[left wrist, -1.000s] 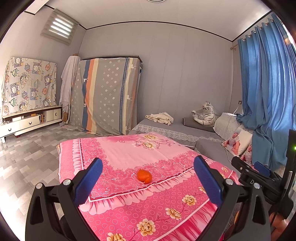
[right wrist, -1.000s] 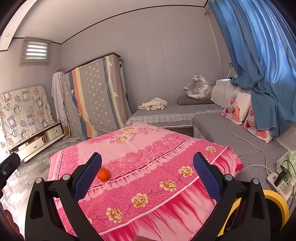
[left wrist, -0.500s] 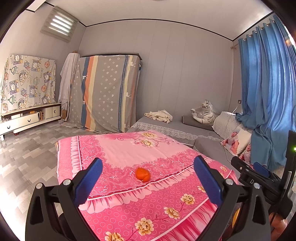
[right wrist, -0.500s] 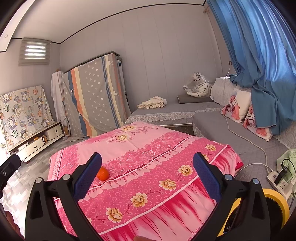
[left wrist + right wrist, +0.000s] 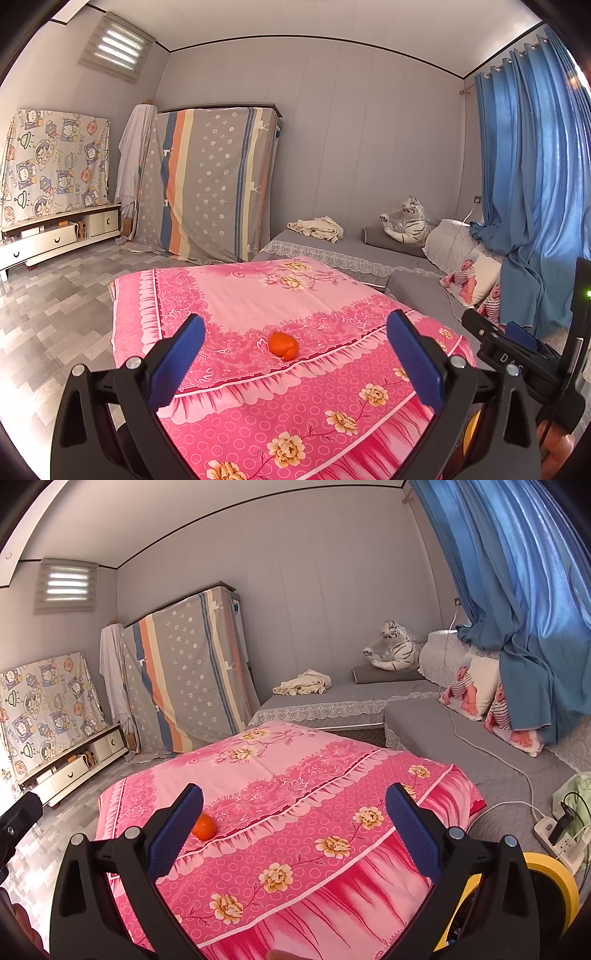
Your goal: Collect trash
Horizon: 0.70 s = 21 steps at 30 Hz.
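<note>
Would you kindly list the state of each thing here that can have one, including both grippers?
left gripper: open, empty, apart from the peel
right gripper: open, empty
orange peel: lying on the pink cloth, untouched
pink cloth: spread flat over the table
blue curtain: drawn shut, its bottom bunched on the sofa
cabinet drawer: slightly open
</note>
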Each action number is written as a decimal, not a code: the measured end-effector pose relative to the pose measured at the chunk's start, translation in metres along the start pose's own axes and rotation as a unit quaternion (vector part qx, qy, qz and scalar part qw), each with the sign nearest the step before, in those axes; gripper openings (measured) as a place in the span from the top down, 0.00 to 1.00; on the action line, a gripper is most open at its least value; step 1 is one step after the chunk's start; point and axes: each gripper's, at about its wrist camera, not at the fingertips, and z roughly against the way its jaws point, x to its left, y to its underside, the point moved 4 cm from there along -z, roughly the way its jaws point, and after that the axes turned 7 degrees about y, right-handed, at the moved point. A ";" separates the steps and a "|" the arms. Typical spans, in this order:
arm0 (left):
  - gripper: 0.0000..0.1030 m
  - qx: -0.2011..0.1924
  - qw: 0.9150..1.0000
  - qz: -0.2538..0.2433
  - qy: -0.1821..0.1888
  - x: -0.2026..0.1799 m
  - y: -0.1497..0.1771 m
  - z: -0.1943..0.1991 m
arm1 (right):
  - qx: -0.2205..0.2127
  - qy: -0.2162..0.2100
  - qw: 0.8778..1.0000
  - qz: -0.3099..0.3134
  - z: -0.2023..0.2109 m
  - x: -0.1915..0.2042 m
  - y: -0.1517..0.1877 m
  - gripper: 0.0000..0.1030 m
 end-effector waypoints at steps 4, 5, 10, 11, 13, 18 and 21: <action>0.08 0.001 1.000 -0.002 0.003 -0.001 0.002 -0.001 | 0.001 0.001 1.000 -0.001 0.001 0.000 0.000 0.08; 0.08 0.001 1.000 -0.001 0.003 0.000 0.002 -0.001 | 0.001 0.001 1.000 -0.001 0.001 0.000 0.000 0.08; 0.08 0.004 1.000 0.000 0.004 0.001 0.003 -0.002 | 0.003 0.002 1.000 -0.001 0.001 0.000 0.001 0.08; 0.08 0.005 1.000 0.001 0.005 0.002 0.003 -0.002 | 0.005 0.002 1.000 -0.002 0.001 0.000 0.001 0.08; 0.08 0.006 1.000 0.001 0.005 0.001 0.003 -0.003 | 0.007 0.002 1.000 -0.002 0.001 0.000 0.002 0.08; 0.08 0.012 1.000 0.000 0.006 0.001 0.004 -0.005 | 0.008 0.003 1.000 -0.003 -0.001 -0.001 0.000 0.08; 0.08 0.017 1.000 0.003 0.011 0.001 0.004 -0.007 | 0.011 0.004 1.000 -0.005 -0.002 -0.001 0.001 0.08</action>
